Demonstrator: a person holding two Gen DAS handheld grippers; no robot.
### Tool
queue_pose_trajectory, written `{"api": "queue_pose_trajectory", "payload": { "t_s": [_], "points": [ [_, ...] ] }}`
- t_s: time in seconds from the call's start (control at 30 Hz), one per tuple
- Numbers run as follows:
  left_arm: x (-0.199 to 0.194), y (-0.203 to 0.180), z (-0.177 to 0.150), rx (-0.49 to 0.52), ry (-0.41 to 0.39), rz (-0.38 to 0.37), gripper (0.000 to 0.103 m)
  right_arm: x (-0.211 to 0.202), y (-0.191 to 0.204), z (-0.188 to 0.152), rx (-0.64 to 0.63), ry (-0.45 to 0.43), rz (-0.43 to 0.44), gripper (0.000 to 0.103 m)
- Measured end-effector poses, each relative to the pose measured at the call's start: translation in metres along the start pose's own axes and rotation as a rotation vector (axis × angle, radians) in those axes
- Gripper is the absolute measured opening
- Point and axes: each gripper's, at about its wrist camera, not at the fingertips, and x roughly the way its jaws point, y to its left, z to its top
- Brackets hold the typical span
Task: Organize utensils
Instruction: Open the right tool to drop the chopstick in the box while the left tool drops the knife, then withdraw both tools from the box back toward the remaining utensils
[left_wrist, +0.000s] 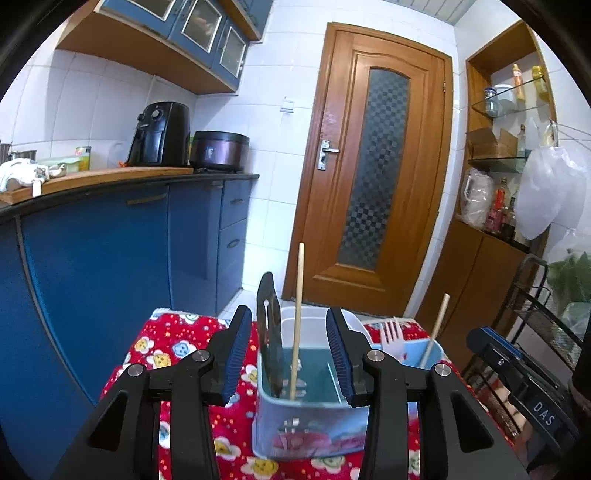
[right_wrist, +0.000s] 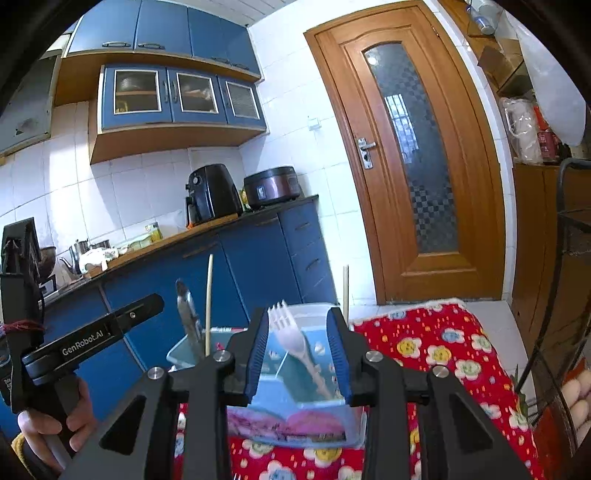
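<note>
A light blue utensil holder (left_wrist: 306, 428) stands on a red flowered cloth (left_wrist: 173, 350). In the left wrist view its near compartment holds a dark flat utensil (left_wrist: 269, 332) and a wooden chopstick (left_wrist: 297, 325); a white plastic fork (left_wrist: 393, 338) and a second chopstick (left_wrist: 436, 332) stand further right. My left gripper (left_wrist: 289, 354) is open, fingers on either side of the holder, holding nothing. In the right wrist view the holder (right_wrist: 291, 417) sits between my open right gripper (right_wrist: 301, 354) fingers, with the white fork (right_wrist: 295, 343) leaning inside. A metal utensil (right_wrist: 186, 317) and chopsticks (right_wrist: 208, 306) stand to the left.
Blue kitchen cabinets (left_wrist: 110, 258) with a countertop carrying an air fryer (left_wrist: 159, 134) and a cooker (left_wrist: 219, 151) lie to the left. A wooden door (left_wrist: 373, 173) is straight ahead. A black wire rack (left_wrist: 543, 321) stands to the right. The left gripper body (right_wrist: 85, 339) shows at the left.
</note>
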Motion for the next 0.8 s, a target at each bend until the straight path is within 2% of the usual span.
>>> {"api": "queue_pose_trajectory", "payload": {
  "t_s": [0.5,0.8],
  "points": [
    [-0.042,-0.004,-0.037,0.006,0.079,-0.037,0.043,-0.03,0.006,-0.042,0.018,0.139,-0.014,0.036],
    [-0.046,0.005,-0.06,-0.015,0.155,-0.032,0.043,-0.036,-0.001,-0.066,0.055,0.231,-0.032,0.036]
  ]
}}
